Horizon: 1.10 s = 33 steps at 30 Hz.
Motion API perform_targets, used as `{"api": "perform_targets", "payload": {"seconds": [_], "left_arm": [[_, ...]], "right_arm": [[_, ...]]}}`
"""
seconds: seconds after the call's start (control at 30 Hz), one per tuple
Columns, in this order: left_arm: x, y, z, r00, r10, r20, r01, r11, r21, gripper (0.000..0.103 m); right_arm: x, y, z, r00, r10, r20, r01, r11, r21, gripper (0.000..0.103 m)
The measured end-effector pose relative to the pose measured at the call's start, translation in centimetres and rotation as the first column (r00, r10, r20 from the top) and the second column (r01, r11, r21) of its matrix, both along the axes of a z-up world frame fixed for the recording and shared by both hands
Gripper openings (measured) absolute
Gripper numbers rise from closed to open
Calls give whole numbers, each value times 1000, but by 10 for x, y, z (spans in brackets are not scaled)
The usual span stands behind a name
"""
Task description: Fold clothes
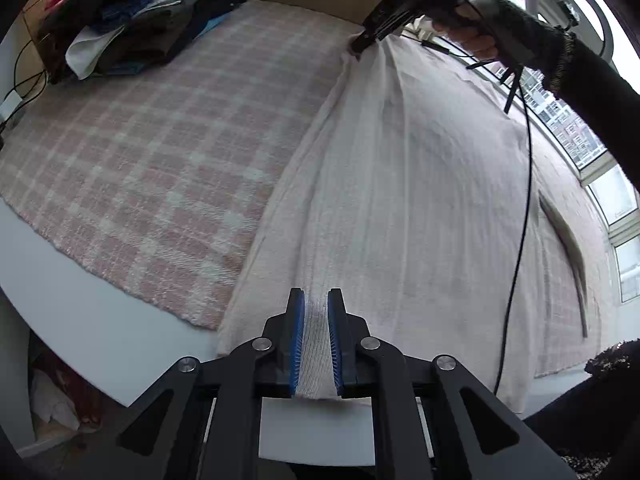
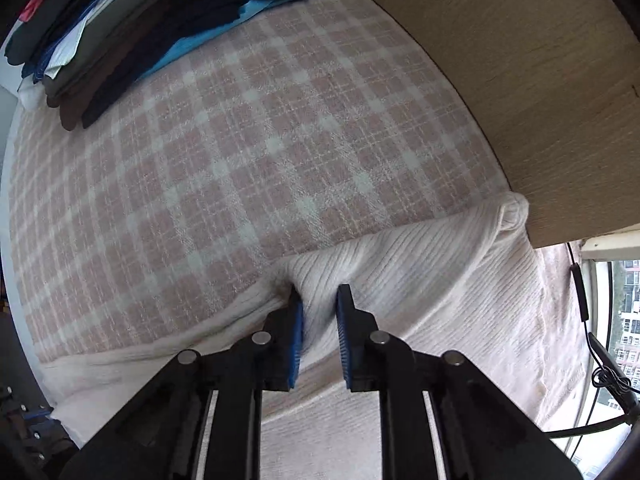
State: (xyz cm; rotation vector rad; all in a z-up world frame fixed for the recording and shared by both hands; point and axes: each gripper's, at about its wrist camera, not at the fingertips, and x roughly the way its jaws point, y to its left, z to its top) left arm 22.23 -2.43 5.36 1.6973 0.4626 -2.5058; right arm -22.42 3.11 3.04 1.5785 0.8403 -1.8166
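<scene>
A cream ribbed knit garment (image 1: 400, 184) lies stretched lengthwise over a pink checked cloth (image 1: 152, 152). My left gripper (image 1: 316, 300) is shut on the garment's near edge, with the ribbed fabric pinched between its blue pads. At the far end, my right gripper (image 1: 362, 42), held by a hand in a dark sleeve, pinches the garment's far edge. In the right wrist view, the right gripper (image 2: 318, 298) holds a bunched fold of the cream garment (image 2: 420, 280) between its blue pads (image 2: 298, 320), just above the checked cloth (image 2: 240, 152).
A pile of dark, blue and red folded clothes (image 1: 132, 16) sits at the far left corner, also seen as the clothes pile (image 2: 140, 28). A wooden board (image 2: 520, 80) stands behind. Windows (image 1: 568, 128) and a ring light (image 1: 568, 4) are at right; a black cable (image 1: 520, 220) hangs over the garment.
</scene>
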Motion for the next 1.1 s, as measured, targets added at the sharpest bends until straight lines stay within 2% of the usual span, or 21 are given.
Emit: {"api": "perform_targets", "payload": {"seconds": [0.07,0.13,0.17,0.2,0.23,0.33,0.4,0.5,0.57,0.6,0.63,0.73,0.8,0.87,0.93,1.0,1.03,1.07,1.1], "left_arm": [[3,-1,4,1000,22,3,-21,997,-78,10],[-4,13,8,1000,-7,-29,4,997,-80,10],[-11,23,8,998,-40,-39,37,996,-76,13],[-18,33,8,996,-74,-49,70,995,-73,19],[-24,44,8,992,-107,-59,103,992,-70,21],[-44,75,8,974,-206,-90,201,978,-63,23],[-58,85,-2,971,-230,-64,223,970,-99,24],[-71,90,-12,967,-249,-50,240,961,-137,24],[-78,89,-16,965,-256,-50,245,957,-157,15],[-79,88,-16,964,-261,-45,249,951,-181,3],[-81,85,-16,964,-261,-50,250,954,-164,2],[-76,66,-1,974,-209,-81,206,977,-49,2],[-61,63,18,967,-220,-131,218,976,-32,2],[-53,66,24,964,-226,-138,224,974,-30,2],[-52,69,16,964,-243,-110,244,970,-1,3],[-50,70,6,969,-241,-50,240,970,-25,2],[-49,69,3,971,-237,-28,237,971,-22,3],[-44,64,7,975,-218,-42,217,976,-12,4],[-40,59,11,979,-197,-59,197,980,-2,9]], "right_arm": [[1,2,8,1000,13,13,-12,999,-30,23],[-12,30,29,997,-64,35,69,985,-157,31],[-20,46,39,993,-111,46,118,968,-223,42],[-28,62,50,986,-156,60,167,943,-287,48],[-36,78,61,977,-200,78,214,913,-348,48],[-66,111,51,937,-327,124,349,863,-366,48],[-85,120,33,912,-367,186,411,837,-361,48],[-97,118,14,900,-381,212,434,831,-349,48],[-100,114,3,895,-382,231,442,829,-342,37],[-100,112,-1,892,-384,241,448,826,-341,13],[-99,110,-3,888,-387,251,455,823,-341,3],[-93,113,2,893,-380,241,446,822,-354,4],[-90,129,13,893,-383,236,448,809,-380,4],[-88,150,21,880,-408,244,474,786,-397,4],[-88,152,10,881,-426,205,472,819,-328,5],[-85,145,-3,897,-418,143,440,875,-201,9],[-81,143,0,906,-410,109,424,886,-190,9],[-77,141,8,913,-401,72,407,890,-208,9],[-72,138,19,925,-378,44,378,895,-238,9]]}}
